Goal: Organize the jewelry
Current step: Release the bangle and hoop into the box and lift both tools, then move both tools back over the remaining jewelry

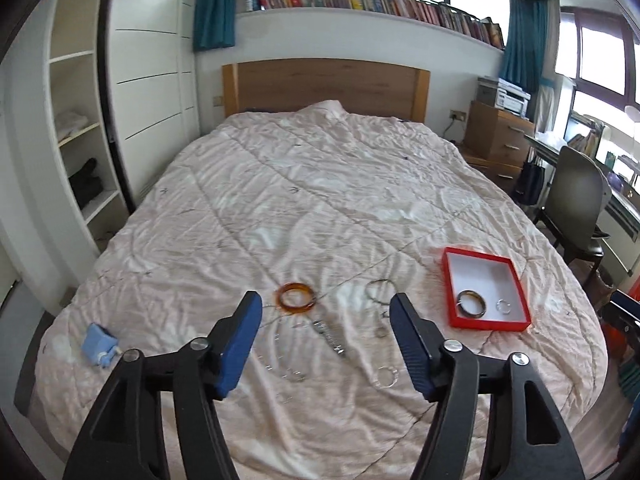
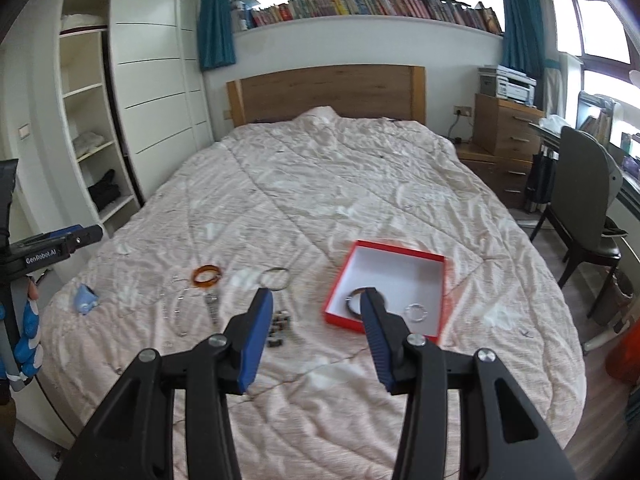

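Red box [image 1: 516, 280]: shallow, white-lined, lidless; set on the bed [image 1: 320, 184], long axis running away toward the headboard.
Inside: dark bangle [image 1: 472, 303], small silver ring [image 1: 504, 305].
Amber bangle [image 1: 297, 298]: laid flat on the quilt.
Left claw [image 1: 326, 340]: wide, nothing held.
Right claw [image 2: 316, 334]: parted, nothing held.

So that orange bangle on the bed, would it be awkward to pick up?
Probably a bit. The orange bangle looks like a rigid, glossy ring, so it should hold its shape but might slip between the pads. It lies flat on the soft quilt, so a finger likely has to press in beside the rim. Set on edge, it could roll.
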